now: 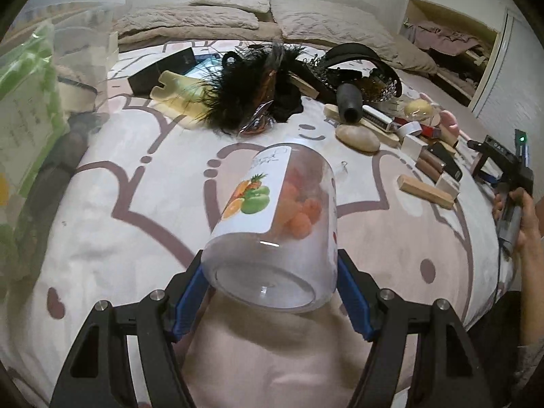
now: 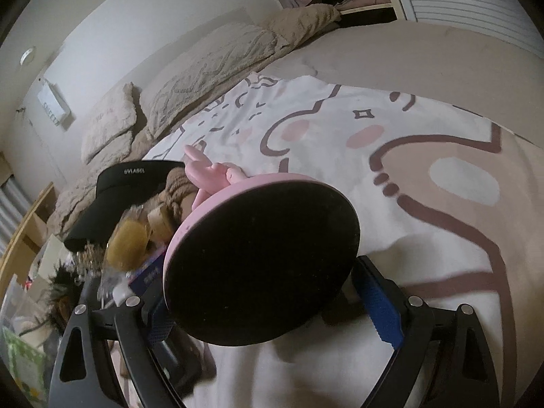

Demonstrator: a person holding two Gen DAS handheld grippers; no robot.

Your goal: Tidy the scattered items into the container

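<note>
My left gripper [image 1: 270, 278] is shut on a clear plastic jar [image 1: 272, 231] with a fruit label and orange pieces inside, held tilted above the bed. My right gripper [image 2: 268, 302] is shut on a pink round stand [image 2: 261, 258] with a black underside and a pink figure on top, held above the blanket. The clear storage container [image 1: 68, 54] stands at the far left of the left wrist view, with a green bag and other things inside. Scattered items lie across the bed behind the jar.
On the patterned blanket [image 1: 119, 221] lie a black feather piece [image 1: 244, 85], a black visor [image 1: 357, 57], a stone [image 1: 357, 136], wooden blocks [image 1: 425, 190] and small boxes. The right wrist view shows the visor [image 2: 129, 183], a yellow ball [image 2: 129, 241] and pillows [image 2: 108, 125].
</note>
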